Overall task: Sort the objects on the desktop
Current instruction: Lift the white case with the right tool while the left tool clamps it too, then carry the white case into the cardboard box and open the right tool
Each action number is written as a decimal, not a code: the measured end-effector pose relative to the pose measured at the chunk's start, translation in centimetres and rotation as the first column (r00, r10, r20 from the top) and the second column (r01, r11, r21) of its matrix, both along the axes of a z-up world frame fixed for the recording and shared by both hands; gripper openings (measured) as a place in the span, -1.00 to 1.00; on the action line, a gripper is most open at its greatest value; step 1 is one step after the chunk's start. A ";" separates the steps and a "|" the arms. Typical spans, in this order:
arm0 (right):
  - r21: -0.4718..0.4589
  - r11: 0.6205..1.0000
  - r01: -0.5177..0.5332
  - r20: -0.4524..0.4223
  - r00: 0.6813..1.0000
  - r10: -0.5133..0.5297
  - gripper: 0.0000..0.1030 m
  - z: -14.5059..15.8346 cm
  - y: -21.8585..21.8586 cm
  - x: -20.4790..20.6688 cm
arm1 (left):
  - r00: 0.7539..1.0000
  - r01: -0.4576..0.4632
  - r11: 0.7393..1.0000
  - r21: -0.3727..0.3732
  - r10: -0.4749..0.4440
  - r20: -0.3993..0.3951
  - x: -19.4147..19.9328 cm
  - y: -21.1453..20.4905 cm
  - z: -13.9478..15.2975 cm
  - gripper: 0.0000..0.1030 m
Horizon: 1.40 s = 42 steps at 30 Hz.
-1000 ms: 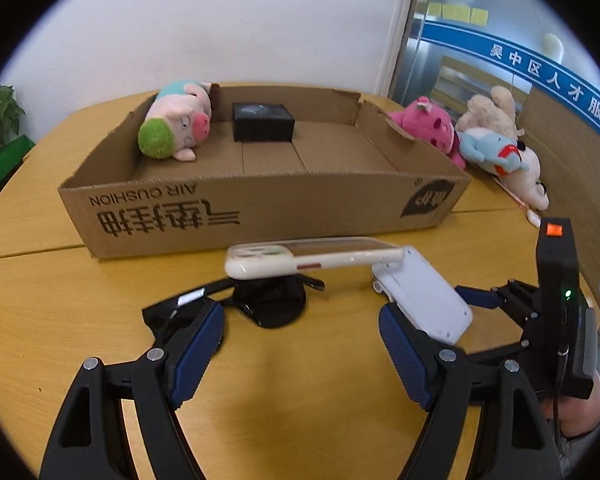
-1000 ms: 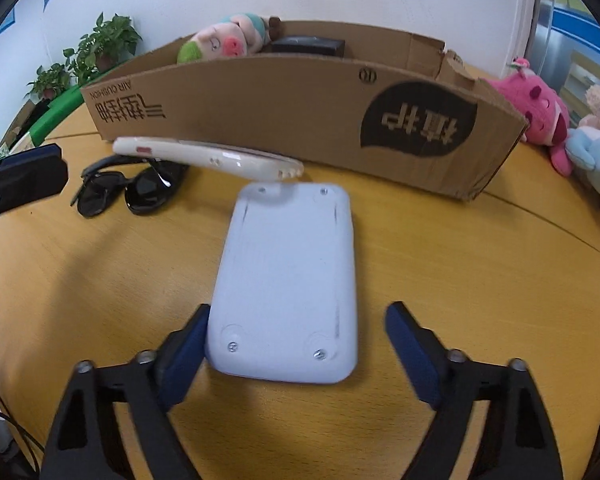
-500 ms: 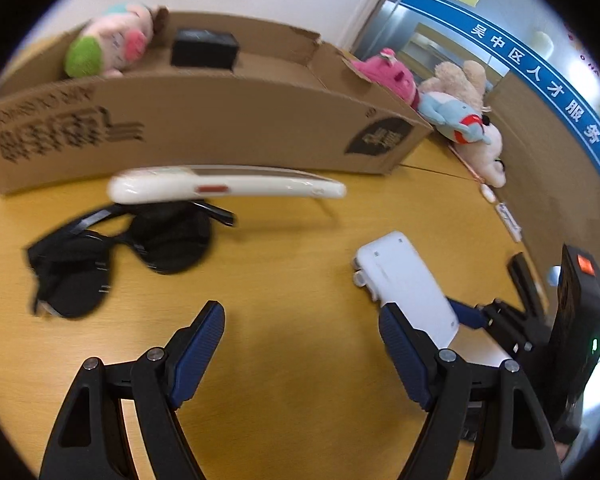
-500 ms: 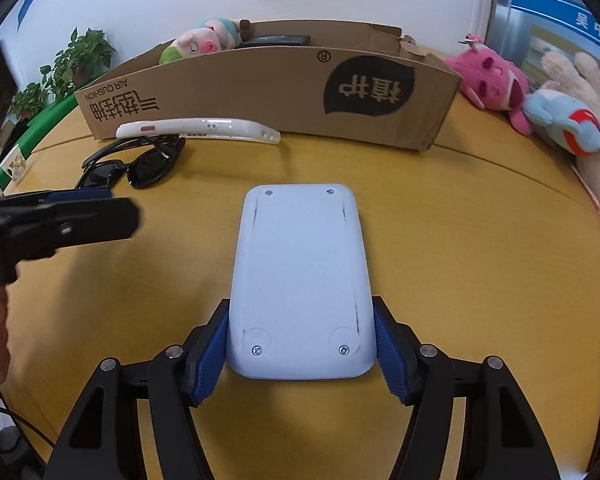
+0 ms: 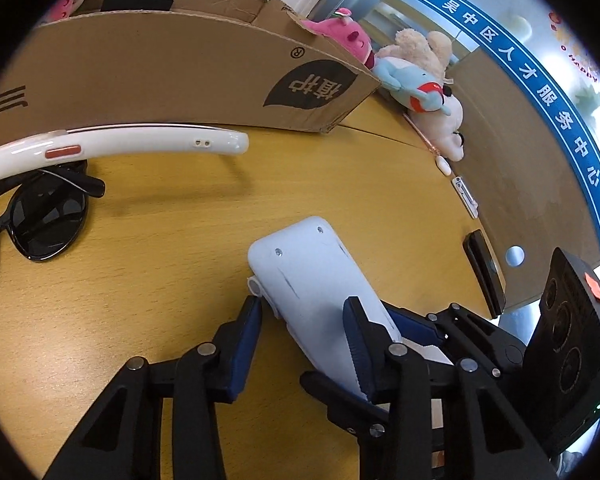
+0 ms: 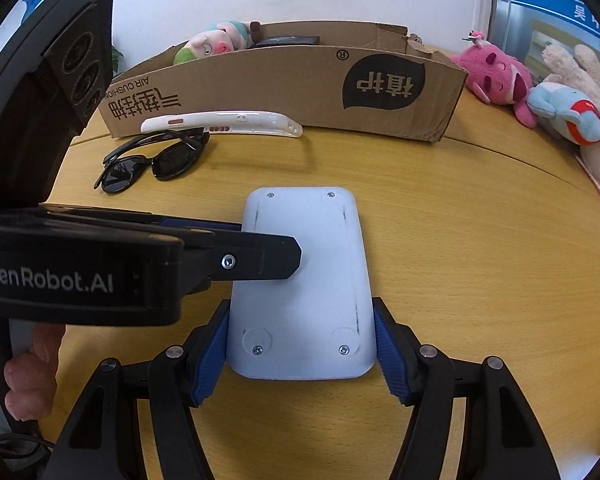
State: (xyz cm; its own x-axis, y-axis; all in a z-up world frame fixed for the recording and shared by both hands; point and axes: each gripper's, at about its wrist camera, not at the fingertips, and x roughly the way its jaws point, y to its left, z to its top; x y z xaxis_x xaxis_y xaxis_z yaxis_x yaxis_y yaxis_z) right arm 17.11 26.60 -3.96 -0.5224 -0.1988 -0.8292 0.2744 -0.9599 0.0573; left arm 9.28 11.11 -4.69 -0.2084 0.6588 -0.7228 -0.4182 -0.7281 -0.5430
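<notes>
A flat white device (image 6: 304,280) lies on the wooden table. My right gripper (image 6: 302,348) is shut on its near end, pads against both long sides. My left gripper (image 5: 304,332) comes in from the left across the device (image 5: 316,280); one finger lies over its top and one at its left edge, jaws narrowed around it. A white phone case (image 6: 220,122) leans on black sunglasses (image 6: 152,160) in front of the cardboard box (image 6: 284,84).
The box holds a plush pig (image 6: 212,42) and a black case (image 6: 288,41). Pink, blue and beige plush toys (image 6: 540,92) lie at the right. A dark phone (image 5: 484,276) and small white items (image 5: 466,196) lie near the table's right edge.
My left gripper swung right from the phone case and sunglasses, moved onto the white device and narrowed its jaws. My right gripper closed on the device's near end.
</notes>
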 end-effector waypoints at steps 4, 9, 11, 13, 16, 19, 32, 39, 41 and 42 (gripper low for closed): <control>-0.015 1.000 -0.015 0.008 1.000 0.015 0.24 0.1 -0.3 -0.4 | 1.000 -0.017 1.000 -0.013 0.017 -0.016 0.1 -0.7 0.3 -0.30; -0.028 0.999 -0.032 -0.031 0.999 0.031 0.24 1.2 -1.0 -0.2 | 0.997 -0.041 0.999 0.002 0.041 -0.059 0.1 -1.5 2.0 -0.31; -0.026 0.999 -0.040 -0.063 0.997 0.038 0.24 2.3 -1.3 -0.2 | 0.995 -0.047 0.999 0.002 0.047 -0.086 0.1 -1.6 3.2 -0.31; -0.024 0.999 -0.045 -0.089 0.995 0.043 0.24 3.5 -1.4 -0.3 | 0.992 -0.049 0.999 0.015 0.050 -0.118 -0.2 -1.7 4.7 -0.31; -0.008 0.999 -0.048 -0.151 0.987 0.046 0.24 5.9 -1.6 -0.7 | 0.983 -0.046 0.998 0.034 0.051 -0.177 -0.8 -2.0 7.3 -0.31; 0.003 0.999 -0.049 -0.218 0.975 0.048 0.24 8.6 -1.9 -1.4 | 0.968 -0.036 0.998 0.043 0.045 -0.248 -1.6 -2.2 10.3 -0.31; 0.048 0.996 -0.072 -0.462 0.882 0.086 0.24 22.4 -4.1 -8.0 | 0.874 -0.025 0.997 0.070 0.056 -0.484 -7.7 -3.3 24.5 -0.31; 0.018 0.996 -0.083 -0.543 0.836 0.080 0.24 28.9 -4.3 -11.8 | 0.803 -0.039 0.998 0.039 0.055 -0.594 -10.5 -2.8 30.8 -0.32; 0.012 0.996 -0.090 -0.556 0.827 0.082 0.24 30.3 -4.4 -12.9 | 0.791 -0.043 0.998 0.041 0.060 -0.609 -11.0 -2.9 31.7 -0.32; 0.010 0.996 -0.093 -0.560 0.825 0.083 0.24 30.7 -4.3 -13.4 | 0.788 -0.045 0.998 0.046 0.064 -0.612 -11.4 -2.8 32.1 -0.32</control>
